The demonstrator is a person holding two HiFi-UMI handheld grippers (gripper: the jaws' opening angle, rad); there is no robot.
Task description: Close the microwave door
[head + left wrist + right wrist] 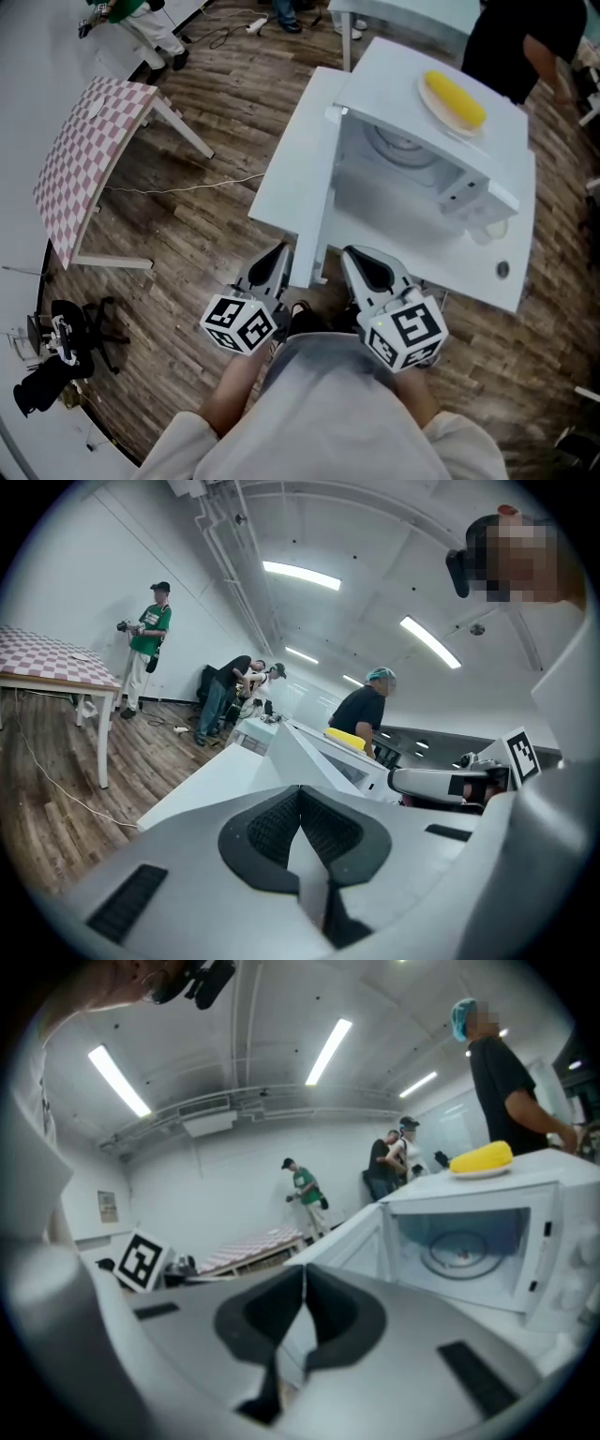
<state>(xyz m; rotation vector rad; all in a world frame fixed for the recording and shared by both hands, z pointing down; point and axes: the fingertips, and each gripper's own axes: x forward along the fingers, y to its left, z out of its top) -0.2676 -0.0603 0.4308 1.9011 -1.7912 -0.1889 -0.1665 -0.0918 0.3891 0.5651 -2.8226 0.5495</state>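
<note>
Here, the wooden floor (206, 216) spreads under everything, with a checkered table (84, 159) well off to my left. Straight ahead of me stands the white microwave (394, 80), its cavity facing me with the round turntable showing inside. The microwave door (291, 173) is swung wide open to the left, well clear of the front of the oven, so the opening is fully uncovered. I hold both grippers low and close to my body, just short of the microwave's front edge, and neither touches the door. My left gripper (280, 251) points at the near end of the open door; its jaws are pressed together at the tips with nothing between them. My right gripper (353, 255) sits just beside it, aimed at the cavity, jaws likewise closed tight and empty. On the microwave's top rests a pale plate (428, 97) carrying a yellow corn cob (457, 101).
</note>
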